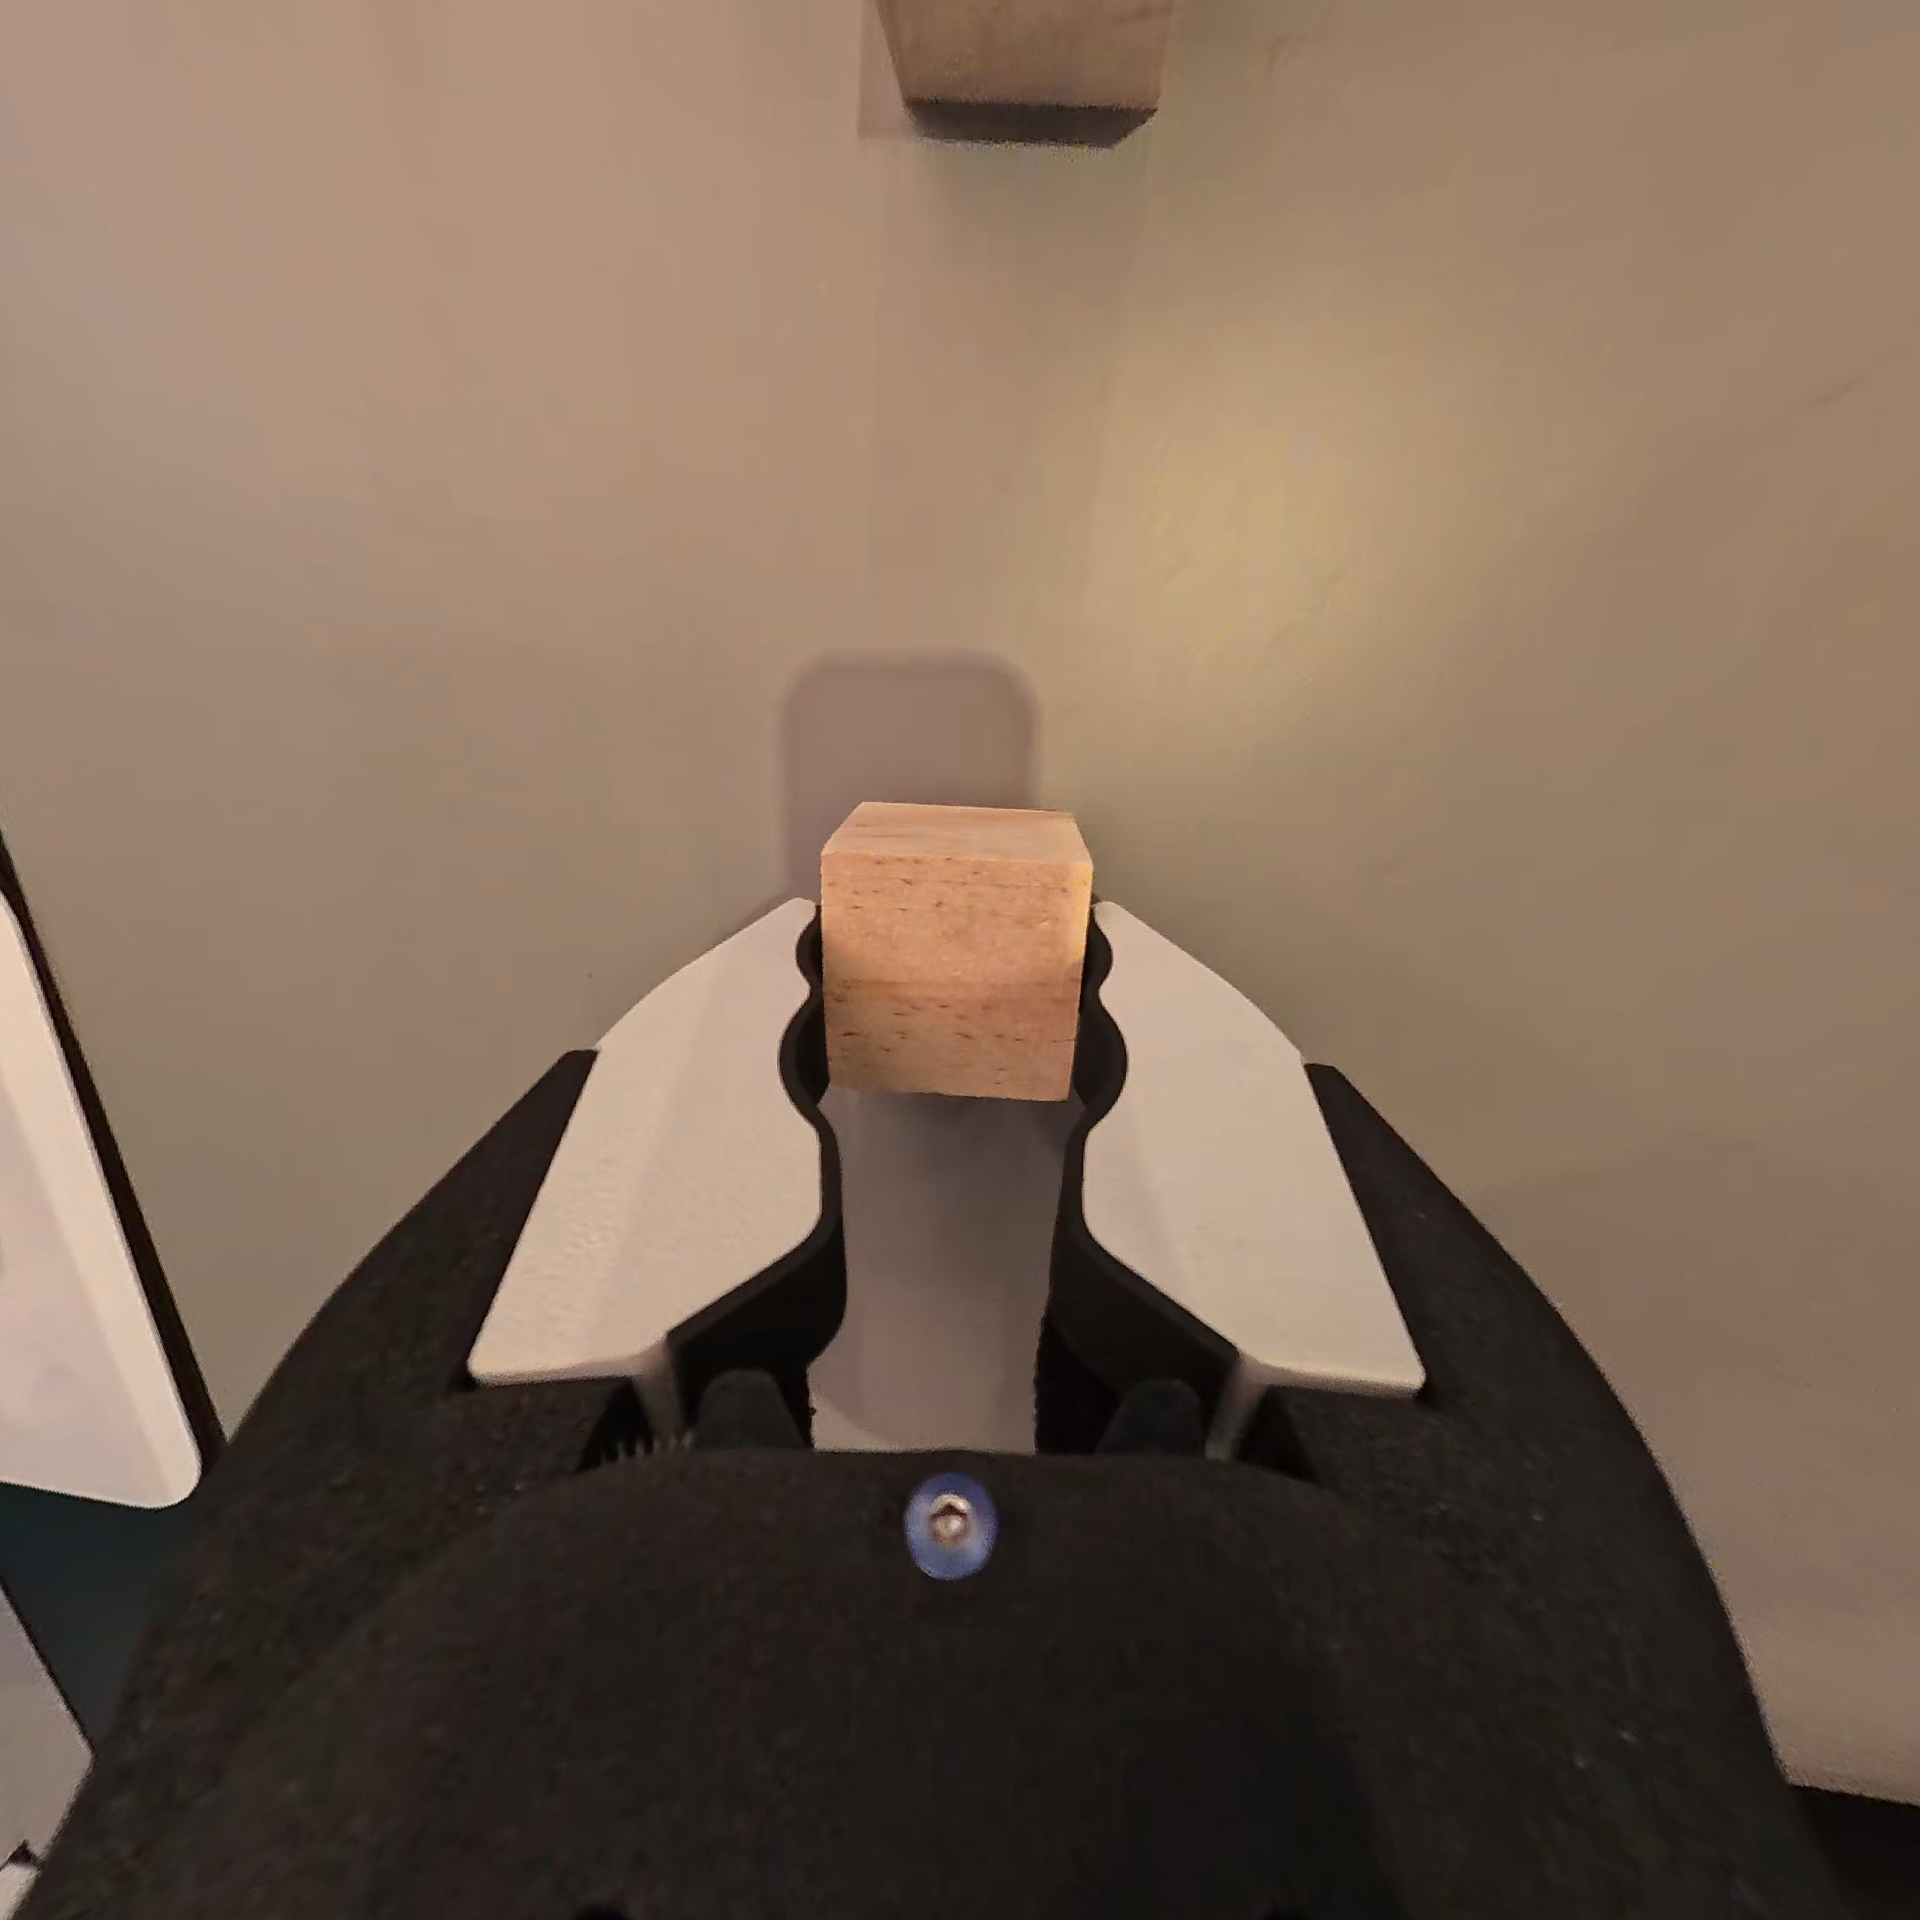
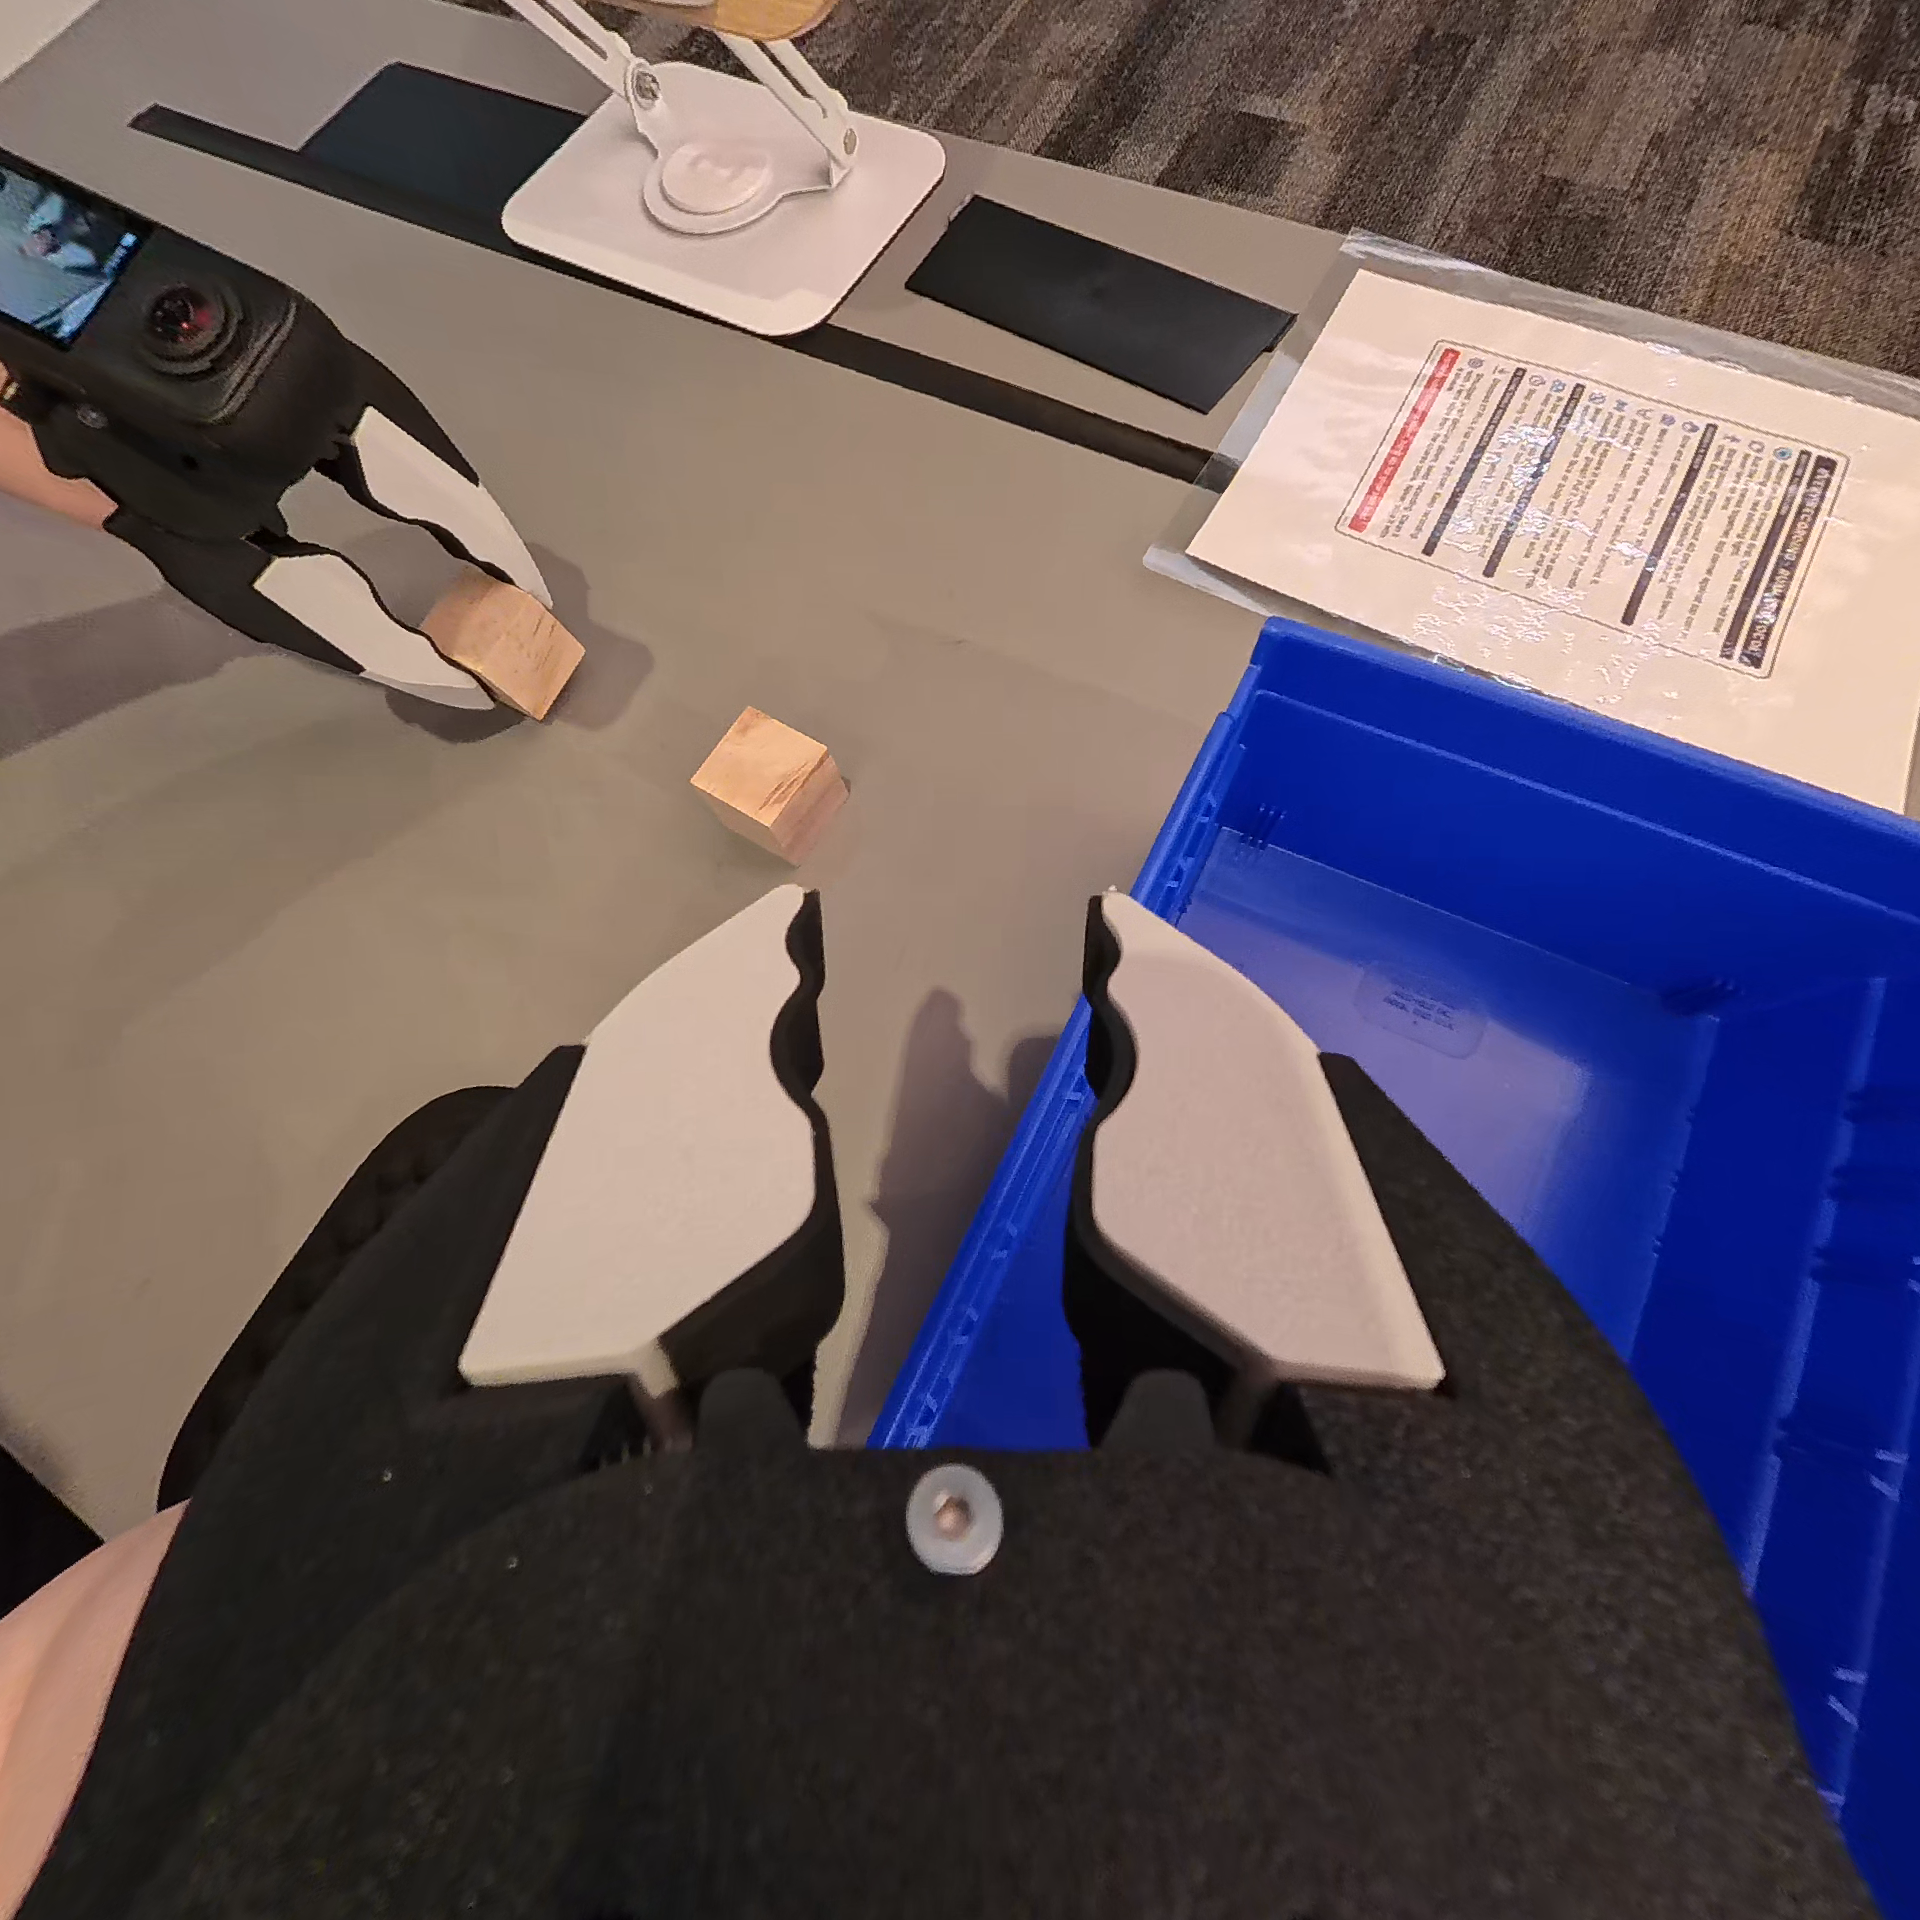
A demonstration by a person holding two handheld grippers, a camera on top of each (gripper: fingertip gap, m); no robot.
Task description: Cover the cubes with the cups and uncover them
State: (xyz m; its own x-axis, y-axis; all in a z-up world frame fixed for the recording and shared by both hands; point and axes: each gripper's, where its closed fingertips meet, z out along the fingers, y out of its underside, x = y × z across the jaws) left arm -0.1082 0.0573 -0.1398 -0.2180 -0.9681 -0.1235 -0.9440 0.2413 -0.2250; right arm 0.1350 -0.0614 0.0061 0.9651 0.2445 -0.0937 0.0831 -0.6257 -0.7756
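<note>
My left gripper (image 1: 951, 920) is shut on a light wooden cube (image 1: 951, 987), gripped at the fingertips. In the right wrist view the same gripper (image 2: 511, 646) holds that cube (image 2: 535, 655) low, at or just above the grey table (image 2: 312, 935). A second wooden cube (image 2: 769, 784) lies loose on the table to its right; it also shows at the top edge of the left wrist view (image 1: 1029, 62). My right gripper (image 2: 953, 904) is open and empty, above the left wall of a blue bin (image 2: 1455, 675). No cups are in view.
The blue bin stands at the right and shows nothing inside it. A white stand base (image 2: 727, 208) and black strips (image 2: 1091, 291) lie at the table's far side. A laminated sheet (image 2: 1558, 499) lies behind the bin. A white flat object (image 1: 62, 1195) is at the left edge.
</note>
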